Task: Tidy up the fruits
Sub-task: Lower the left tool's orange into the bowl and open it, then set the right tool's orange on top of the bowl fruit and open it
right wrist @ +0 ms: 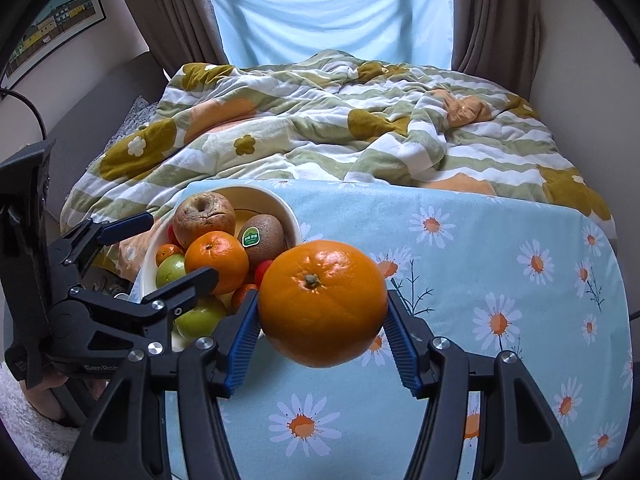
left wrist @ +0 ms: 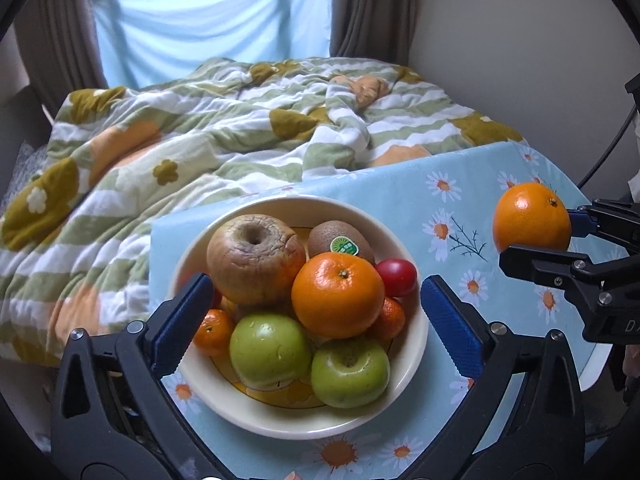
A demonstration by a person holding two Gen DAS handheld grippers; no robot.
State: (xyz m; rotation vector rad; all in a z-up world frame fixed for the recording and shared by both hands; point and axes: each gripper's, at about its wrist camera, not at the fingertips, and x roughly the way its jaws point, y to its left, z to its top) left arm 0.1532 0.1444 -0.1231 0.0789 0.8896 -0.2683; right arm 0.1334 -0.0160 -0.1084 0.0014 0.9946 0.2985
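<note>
A cream bowl (left wrist: 416, 344) on the daisy-print table holds a wrinkled brown apple (left wrist: 254, 258), a kiwi (left wrist: 340, 240), an orange (left wrist: 338, 294), two green apples (left wrist: 272, 350), small mandarins (left wrist: 214, 332) and a red fruit (left wrist: 398, 278). My left gripper (left wrist: 316, 320) hangs over the bowl, open wide, its blue pads either side of the fruit pile with nothing gripped. My right gripper (right wrist: 320, 328) is shut on a large orange (right wrist: 322, 302), held above the tablecloth to the right of the bowl (right wrist: 294, 224). The left wrist view shows that orange (left wrist: 532, 218) at right.
The table (right wrist: 500, 248) wears a light blue cloth with white daisies. Behind it lies a bed with a rumpled green, white and orange quilt (right wrist: 320, 128). Brown curtains (right wrist: 496, 16) and a blue sheet frame the window. A framed picture (right wrist: 56, 20) hangs at left.
</note>
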